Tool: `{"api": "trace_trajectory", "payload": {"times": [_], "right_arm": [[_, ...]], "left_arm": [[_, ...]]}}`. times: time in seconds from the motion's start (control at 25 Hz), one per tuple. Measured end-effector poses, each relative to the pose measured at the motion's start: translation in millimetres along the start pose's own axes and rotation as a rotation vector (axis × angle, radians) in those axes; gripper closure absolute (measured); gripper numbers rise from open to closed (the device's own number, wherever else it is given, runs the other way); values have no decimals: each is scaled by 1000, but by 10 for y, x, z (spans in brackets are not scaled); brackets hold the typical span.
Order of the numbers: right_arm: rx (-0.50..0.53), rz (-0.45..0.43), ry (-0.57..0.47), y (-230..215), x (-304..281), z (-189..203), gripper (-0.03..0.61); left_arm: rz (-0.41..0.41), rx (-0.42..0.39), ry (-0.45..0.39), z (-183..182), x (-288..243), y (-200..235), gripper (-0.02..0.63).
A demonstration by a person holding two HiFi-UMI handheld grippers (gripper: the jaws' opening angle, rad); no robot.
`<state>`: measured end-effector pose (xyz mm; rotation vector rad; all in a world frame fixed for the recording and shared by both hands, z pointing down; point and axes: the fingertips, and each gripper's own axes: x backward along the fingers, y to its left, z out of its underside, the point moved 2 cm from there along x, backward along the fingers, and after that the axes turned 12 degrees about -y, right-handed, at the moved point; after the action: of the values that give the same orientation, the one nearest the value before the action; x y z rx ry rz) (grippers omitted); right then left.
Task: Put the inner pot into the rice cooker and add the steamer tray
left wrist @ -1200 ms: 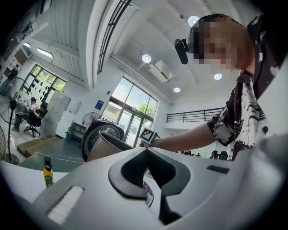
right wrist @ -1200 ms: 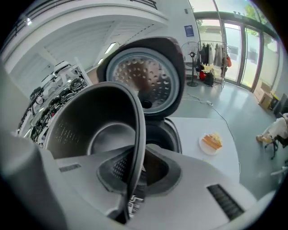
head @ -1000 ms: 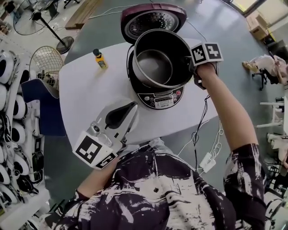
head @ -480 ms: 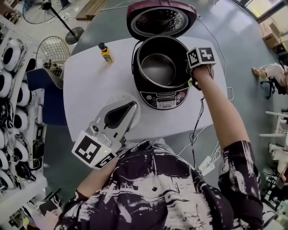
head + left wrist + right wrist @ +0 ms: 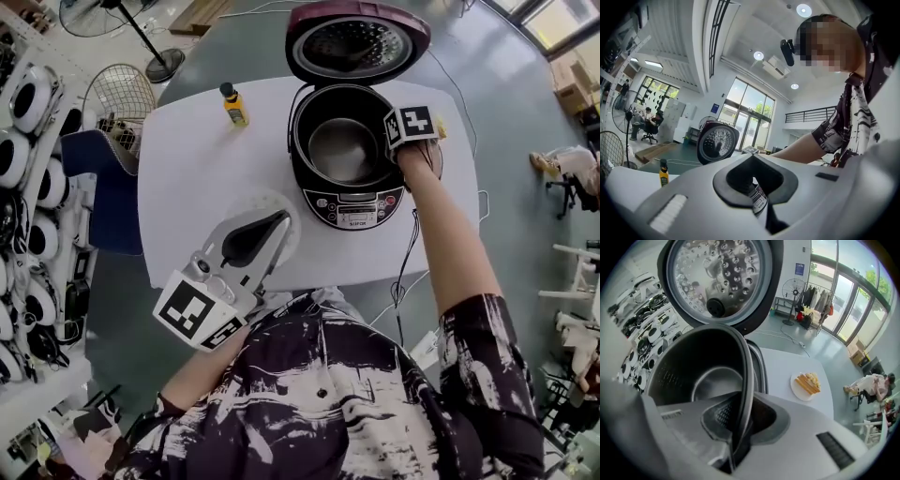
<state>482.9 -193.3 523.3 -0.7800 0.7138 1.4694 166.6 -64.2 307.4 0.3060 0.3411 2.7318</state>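
The dark metal inner pot (image 5: 342, 150) sits low inside the maroon rice cooker (image 5: 354, 208), whose lid (image 5: 356, 42) stands open behind it. My right gripper (image 5: 401, 157) is at the pot's right side, pointing steeply down and shut on the pot's rim (image 5: 746, 371), which runs between its pads. My left gripper (image 5: 279, 223) hovers over the table's front edge, jaws together with nothing between them (image 5: 752, 157). Under it a white round steamer tray (image 5: 267, 202) lies on the table, mostly hidden.
A small yellow bottle (image 5: 234, 106) stands on the white table (image 5: 187, 187) left of the cooker. A plate of food (image 5: 807, 383) lies right of the cooker. Cables hang off the table's right edge (image 5: 412, 253). Fans and shelves stand at the left.
The right gripper has sunk with the inner pot, which went from tilted above the cooker down into its body. The left gripper has stayed where it was.
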Motion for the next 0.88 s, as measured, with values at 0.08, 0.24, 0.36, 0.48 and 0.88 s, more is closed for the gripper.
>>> {"api": "trace_trajectory", "payload": {"times": [0.08, 0.24, 0.36, 0.48, 0.88], "right_arm": [[20, 32, -6, 10, -2, -6, 561], [103, 118, -17, 33, 23, 10, 563], [247, 171, -31, 70, 9, -22, 554], [309, 189, -39, 68, -12, -18, 546], [297, 188, -77, 22, 26, 65, 479]], "left_arm": [[-1, 1, -2, -3, 22, 19, 609], [6, 3, -7, -41, 63, 25, 609], [7, 6, -10, -66, 105, 57, 609], [8, 7, -12, -74, 136, 95, 609], [20, 18, -13, -83, 219, 179, 609]]}}
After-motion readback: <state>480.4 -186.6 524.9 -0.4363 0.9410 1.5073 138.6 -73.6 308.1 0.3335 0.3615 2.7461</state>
